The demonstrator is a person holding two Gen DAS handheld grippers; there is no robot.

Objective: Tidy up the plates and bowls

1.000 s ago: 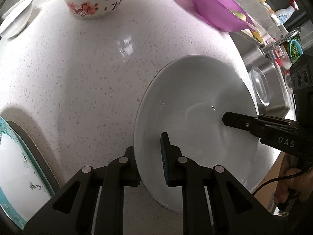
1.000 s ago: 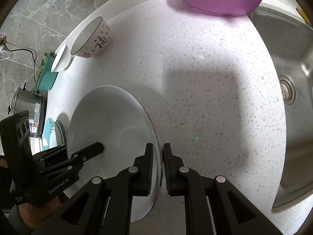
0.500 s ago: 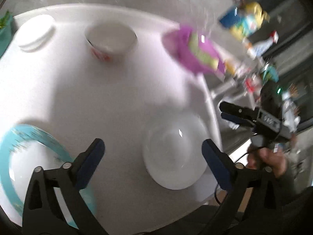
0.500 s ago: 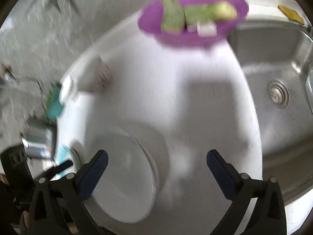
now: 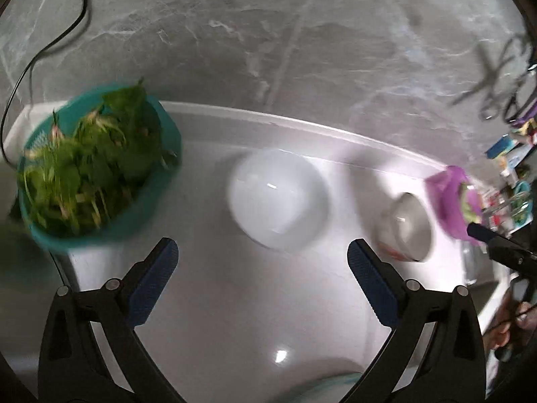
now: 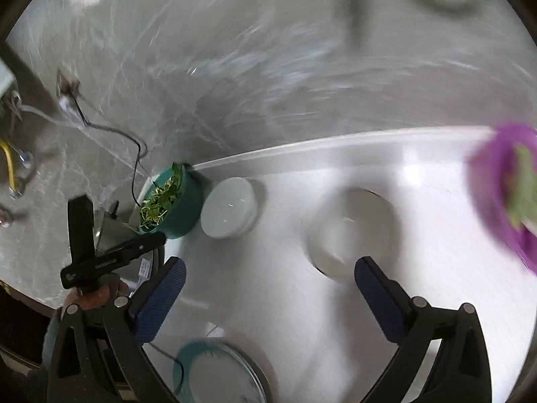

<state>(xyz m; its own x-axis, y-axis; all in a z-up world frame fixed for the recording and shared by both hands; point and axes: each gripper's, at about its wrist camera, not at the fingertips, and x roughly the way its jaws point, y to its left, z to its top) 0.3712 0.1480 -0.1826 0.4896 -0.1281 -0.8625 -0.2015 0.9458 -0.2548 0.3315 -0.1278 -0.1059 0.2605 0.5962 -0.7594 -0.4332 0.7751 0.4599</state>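
My left gripper (image 5: 261, 252) hangs open above the white counter (image 5: 255, 305), nothing between its blue pads. Just beyond its fingertips sits a small white bowl (image 5: 278, 198). To the right of that stands a patterned bowl (image 5: 406, 228), blurred. My right gripper (image 6: 270, 268) is also open and empty, with the patterned bowl (image 6: 352, 231) just beyond its right fingertip and the small white bowl (image 6: 230, 208) farther left. A teal-rimmed plate (image 6: 218, 372) lies at the bottom edge. The large white bowl is out of view.
A teal basket of greens (image 5: 94, 168) stands at the back left against the grey marble wall (image 5: 268, 50). A purple basin (image 6: 510, 194) with vegetables sits at the right. One finger (image 5: 496, 245) of the other gripper shows at the right edge. A cable (image 6: 134, 154) hangs from the wall.
Both grippers were shut on the large white bowl's rim, then opened wide and let it go. Both have lifted and swung toward the back wall. The bowl has dropped out of view.
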